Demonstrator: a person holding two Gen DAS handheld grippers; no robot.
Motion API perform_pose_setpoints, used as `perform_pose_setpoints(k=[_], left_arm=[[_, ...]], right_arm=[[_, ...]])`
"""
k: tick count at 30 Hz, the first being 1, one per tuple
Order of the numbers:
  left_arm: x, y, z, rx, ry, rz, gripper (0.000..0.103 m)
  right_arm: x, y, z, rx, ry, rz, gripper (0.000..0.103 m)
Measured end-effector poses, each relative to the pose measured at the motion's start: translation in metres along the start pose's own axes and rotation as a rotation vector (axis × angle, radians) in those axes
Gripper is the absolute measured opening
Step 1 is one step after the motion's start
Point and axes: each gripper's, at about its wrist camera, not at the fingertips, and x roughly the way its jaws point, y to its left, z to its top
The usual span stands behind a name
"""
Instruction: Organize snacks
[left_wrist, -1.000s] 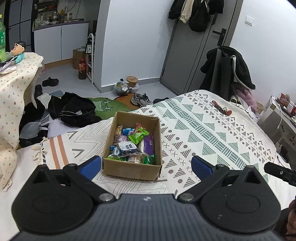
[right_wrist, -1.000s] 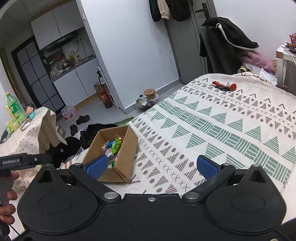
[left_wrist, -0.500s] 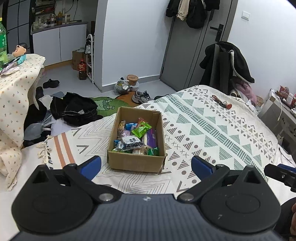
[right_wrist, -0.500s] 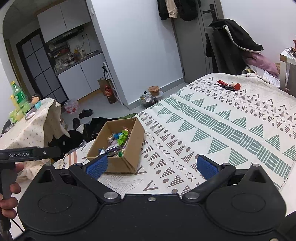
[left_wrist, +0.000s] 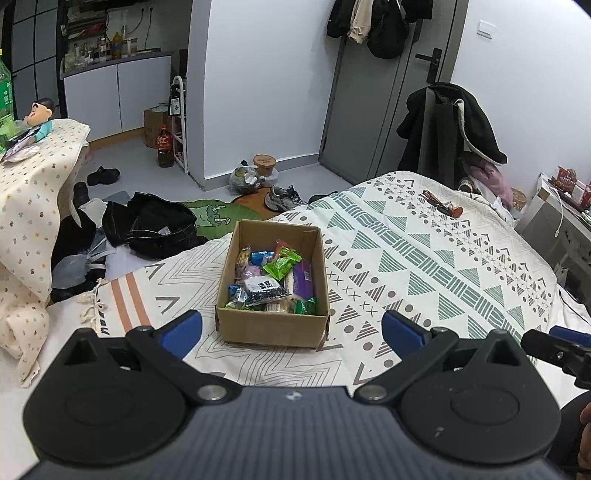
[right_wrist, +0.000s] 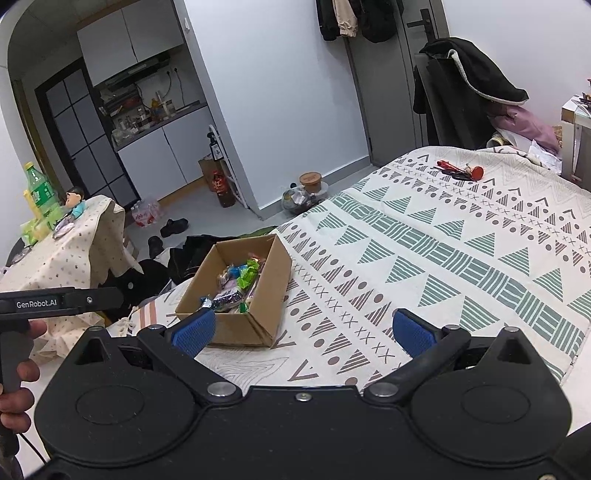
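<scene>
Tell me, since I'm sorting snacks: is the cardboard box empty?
No. The cardboard box is open-topped and holds many snack packets.

soft even indoor light, hardly any shadows, no glare, pretty sharp all over, heavy fisheye bending at the edges, dark corners

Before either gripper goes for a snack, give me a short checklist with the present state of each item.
1. Left gripper jaws open, nothing held: ok.
2. Right gripper jaws open, nothing held: ok.
3. Cardboard box upright on the bedspread, top open: ok.
4. Snack packets reachable from above: ok.
5. Place to sort the snacks into: cannot tell.
</scene>
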Motion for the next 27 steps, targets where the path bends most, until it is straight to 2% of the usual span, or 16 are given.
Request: perform_pose_setpoints(k=[27], left_arm=[[0.0071, -0.0052, -0.0009, 0.01, 0.016, -0.006, 0.103]], right_arm=[[0.0012, -0.0005, -0.0002, 0.0, -0.001, 0.006, 0.103]])
